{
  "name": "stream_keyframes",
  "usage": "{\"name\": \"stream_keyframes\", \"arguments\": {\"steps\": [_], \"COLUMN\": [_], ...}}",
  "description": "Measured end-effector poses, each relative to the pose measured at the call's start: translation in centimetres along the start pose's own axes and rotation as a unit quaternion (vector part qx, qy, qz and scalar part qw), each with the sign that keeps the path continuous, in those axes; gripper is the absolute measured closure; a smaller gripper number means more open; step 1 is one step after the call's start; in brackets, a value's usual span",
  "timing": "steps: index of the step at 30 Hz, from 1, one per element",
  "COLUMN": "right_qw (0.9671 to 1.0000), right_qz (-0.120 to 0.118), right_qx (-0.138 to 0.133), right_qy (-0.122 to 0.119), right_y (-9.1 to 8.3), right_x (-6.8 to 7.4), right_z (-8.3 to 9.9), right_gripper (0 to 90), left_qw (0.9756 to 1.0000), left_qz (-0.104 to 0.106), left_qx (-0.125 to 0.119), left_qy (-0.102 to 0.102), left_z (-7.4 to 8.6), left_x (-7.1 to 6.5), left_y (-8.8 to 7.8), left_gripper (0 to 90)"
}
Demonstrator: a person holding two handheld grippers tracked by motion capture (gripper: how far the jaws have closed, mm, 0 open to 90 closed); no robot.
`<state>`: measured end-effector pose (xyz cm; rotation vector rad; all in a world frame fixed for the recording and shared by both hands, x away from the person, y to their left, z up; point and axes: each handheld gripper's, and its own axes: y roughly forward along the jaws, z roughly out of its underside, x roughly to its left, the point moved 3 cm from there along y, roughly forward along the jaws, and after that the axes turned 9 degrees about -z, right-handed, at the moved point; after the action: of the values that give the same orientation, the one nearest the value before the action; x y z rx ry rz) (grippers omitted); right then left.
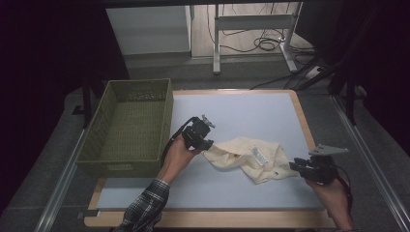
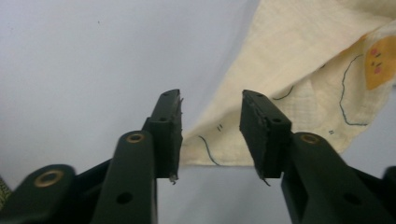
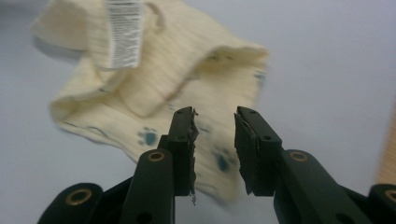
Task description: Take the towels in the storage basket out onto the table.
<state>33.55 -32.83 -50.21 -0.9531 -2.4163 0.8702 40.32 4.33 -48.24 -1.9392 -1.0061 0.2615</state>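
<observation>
Gaping left gripper (image 2: pixel 211 135) and right gripper (image 3: pixel 214 151), empty, at cream cloth (image 1: pixel 249 157) edges

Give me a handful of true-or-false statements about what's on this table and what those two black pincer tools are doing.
1. The green basket has a garment inside it. False: it looks empty, and the cream cloth lies on the pale table top.
2. The left gripper has its jaws apart at a corner of the cloth. True.
3. The right gripper is clamped shut on the cloth. False: its jaws stand open, with the cloth's edge in the gap.
4. A white label with print shows on the cloth. True.
5. The basket stands to the right of the cloth in the high view. False: it stands to the left.
</observation>
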Motion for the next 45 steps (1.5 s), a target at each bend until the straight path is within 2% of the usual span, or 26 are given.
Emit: {"name": "stream_keyframes", "arguments": {"steps": [6,8,10,11,14,16,18,21,24,25,28,29,31,36,39,43,45], "right_qw": [0.999,0.9979,0.9971,0.9967,0.9954,0.9935,0.9925,0.9929,0.994,0.9946,0.996,0.9962,0.9966,0.9967,0.9973,0.9974,0.9969], "right_qz": [-0.038,-0.05,-0.048,-0.043,-0.027,-0.017,-0.004,-0.005,-0.007,-0.008,-0.005,-0.002,-0.001,0.011,0.008,0.017,0.029], "right_qx": [0.008,0.015,0.028,0.034,0.053,0.071,0.071,0.068,0.054,0.047,0.027,0.022,0.017,0.011,-0.003,-0.011,-0.011], "right_qy": [-0.023,-0.038,-0.052,-0.059,-0.076,-0.087,-0.1,-0.098,-0.095,-0.092,-0.085,-0.084,-0.081,-0.079,-0.072,-0.069,-0.073], "right_y": [2.8,3.9,4.8,5.2,6.3,7.1,7.1,6.7,6.0,5.7,4.7,4.4,4.0,3.5,3.6,4.0,4.5], "right_x": [2.2,3.1,3.7,3.8,4.0,4.0,4.1,4.1,4.0,3.9,3.4,3.2,2.8,1.5,0.5,-0.5,-1.2], "right_z": [-1.0,-1.2,-1.3,-1.4,-1.5,-1.3,-1.2,-1.4,-1.9,-2.1,-3.3,-3.8,-4.6,-6.7,-8.2,-10.2,-11.7], "right_gripper": [66.3,66.2,66.0,66.0,66.6,71.2,81.8,85.4,85.5,85.5,85.6,85.6,85.6,85.6,85.5,85.5,85.5], "left_qw": [0.9999,0.9998,0.9996,0.9994,0.999,0.9986,0.9983,0.9975,0.9974,0.9976,0.9984,0.9988,0.9992,0.9988,0.998,0.9967,0.9958], "left_qz": [0.012,0.016,0.018,0.015,0.004,-0.002,-0.012,-0.031,-0.014,-0.008,0.008,-0.001,-0.013,-0.039,-0.053,-0.073,-0.082], "left_qx": [-0.001,0.003,0.005,0.009,0.012,0.022,0.029,0.041,0.033,0.031,0.032,0.035,0.032,0.013,0.006,0.003,0.008], "left_qy": [-0.007,-0.009,-0.019,-0.031,-0.043,-0.048,-0.049,-0.049,-0.063,-0.061,-0.045,-0.034,-0.02,-0.026,-0.033,-0.035,-0.042], "left_z": [0.6,0.9,1.1,1.3,1.5,1.8,2.1,2.5,2.7,2.7,2.4,2.3,1.8,0.5,-0.6,-1.7,-2.2], "left_x": [-0.4,-0.6,-0.7,-0.7,-0.6,-0.5,-0.4,0.0,0.2,0.3,-0.2,-0.3,-0.2,0.8,1.8,2.8,3.5], "left_y": [0.5,1.0,1.5,1.9,2.7,3.5,4.1,5.2,5.5,5.5,5.4,5.4,5.2,4.3,3.8,4.0,4.5], "left_gripper": [55.2,53.7,52.0,52.1,51.6,49.4,48.1,48.5,56.9,59.6,79.1,84.4,86.1,86.0,85.5,85.2,84.3]}}
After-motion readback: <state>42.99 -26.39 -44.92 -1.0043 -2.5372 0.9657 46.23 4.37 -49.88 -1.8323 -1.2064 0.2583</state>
